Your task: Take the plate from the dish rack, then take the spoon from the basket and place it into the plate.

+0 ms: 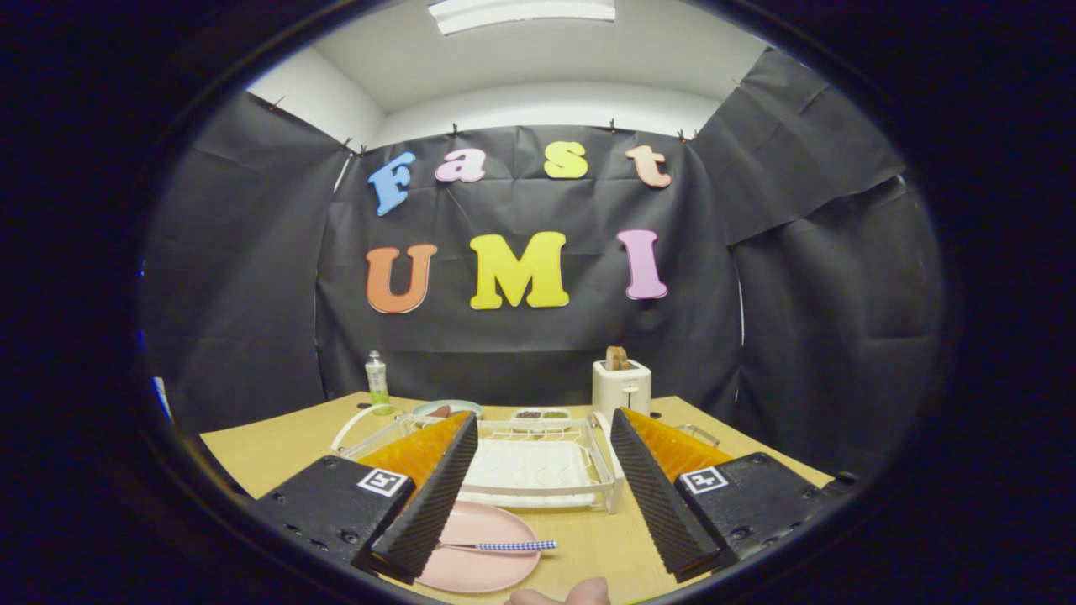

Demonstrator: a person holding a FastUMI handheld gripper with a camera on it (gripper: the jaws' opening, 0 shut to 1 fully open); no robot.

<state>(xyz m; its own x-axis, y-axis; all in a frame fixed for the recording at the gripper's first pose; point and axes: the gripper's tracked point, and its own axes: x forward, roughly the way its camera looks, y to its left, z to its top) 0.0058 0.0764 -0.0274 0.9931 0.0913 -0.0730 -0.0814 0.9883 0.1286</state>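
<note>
Wooden table (277,454) | spoon (498,546) lies crosswise on pink plate (479,559) | hand-held gripper (542,550) spread

My gripper (538,491) has two fingers, each faced with a black ribbed pad (433,496) and backed by a translucent orange ridged wedge. Behind each finger sits a black block with small dark screws and a square black-and-white marker (385,481). Below the fingers, what may be my fingertips (561,595) peek in.
</note>
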